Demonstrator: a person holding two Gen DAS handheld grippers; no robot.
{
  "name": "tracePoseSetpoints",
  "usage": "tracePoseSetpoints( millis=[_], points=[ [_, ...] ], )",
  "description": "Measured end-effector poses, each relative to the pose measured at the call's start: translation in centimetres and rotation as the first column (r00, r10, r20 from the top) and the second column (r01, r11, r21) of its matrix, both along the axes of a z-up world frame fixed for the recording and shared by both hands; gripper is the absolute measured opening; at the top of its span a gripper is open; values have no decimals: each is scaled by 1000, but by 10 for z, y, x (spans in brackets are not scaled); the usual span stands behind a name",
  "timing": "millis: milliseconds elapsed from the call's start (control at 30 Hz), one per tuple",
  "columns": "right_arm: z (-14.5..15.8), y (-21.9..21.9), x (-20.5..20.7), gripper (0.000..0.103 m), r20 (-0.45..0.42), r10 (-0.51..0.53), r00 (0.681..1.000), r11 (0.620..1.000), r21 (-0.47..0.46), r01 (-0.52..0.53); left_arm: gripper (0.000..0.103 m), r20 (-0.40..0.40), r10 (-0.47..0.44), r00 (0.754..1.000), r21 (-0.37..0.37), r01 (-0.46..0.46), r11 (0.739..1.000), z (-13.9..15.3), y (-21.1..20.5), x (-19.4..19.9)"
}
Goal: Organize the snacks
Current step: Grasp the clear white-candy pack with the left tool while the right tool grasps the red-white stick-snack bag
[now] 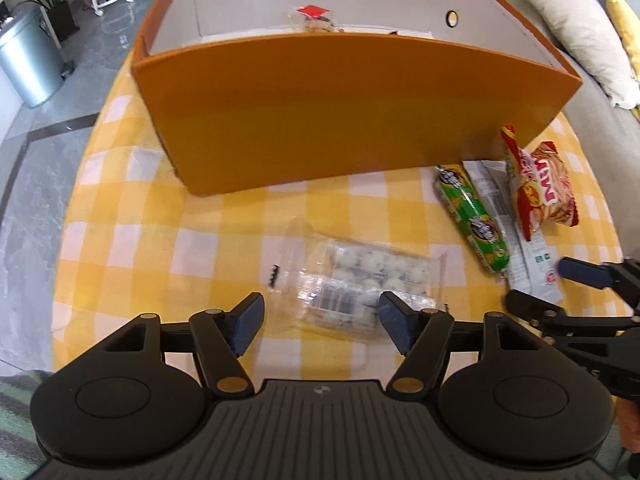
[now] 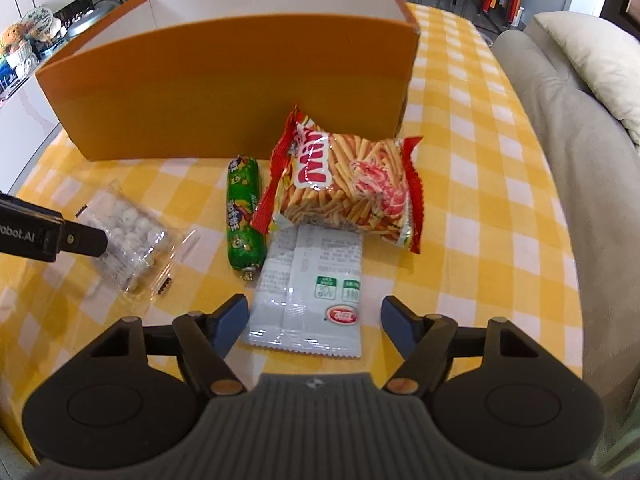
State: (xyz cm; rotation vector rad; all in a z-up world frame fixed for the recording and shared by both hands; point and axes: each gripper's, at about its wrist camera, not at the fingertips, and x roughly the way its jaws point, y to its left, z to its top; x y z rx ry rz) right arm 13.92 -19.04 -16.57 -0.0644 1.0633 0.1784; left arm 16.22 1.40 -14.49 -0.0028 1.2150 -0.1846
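An orange box [image 1: 352,112] with a grey inside stands on the yellow checked cloth; one small snack packet [image 1: 316,18] lies in it. My left gripper [image 1: 320,322] is open, its fingers on either side of the near end of a clear packet of white balls [image 1: 360,276]. My right gripper [image 2: 314,326] is open around the near end of a white flat packet [image 2: 308,292]. A green sausage snack [image 2: 244,216] and a red bag of sticks [image 2: 348,184] lie just beyond it. The right gripper also shows in the left wrist view [image 1: 560,288].
The orange box [image 2: 224,92] fills the far side of the table. A beige sofa with a cushion [image 2: 592,60] runs along the right. A metal bin [image 1: 24,64] and a plant stand on the floor at the left. The table edge [image 1: 76,184] curves at the left.
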Motion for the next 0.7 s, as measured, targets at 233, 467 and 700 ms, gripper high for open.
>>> tracePoseSetpoints(
  millis=[233, 467, 700],
  points=[
    [-2, 4, 0, 58, -5, 28, 1000, 1000, -9, -28, 77, -33, -48, 998, -36, 47, 998, 0, -9, -9],
    [4, 5, -13, 57, -66, 40, 997, 999, -7, -40, 77, -91, -117, 989, -129, 105, 986, 2, -20, -18],
    [8, 0, -25, 57, -114, 20, 993, 1000, 7, -19, 76, -73, -210, 975, -112, 201, 973, 1, -45, -21]
  ],
)
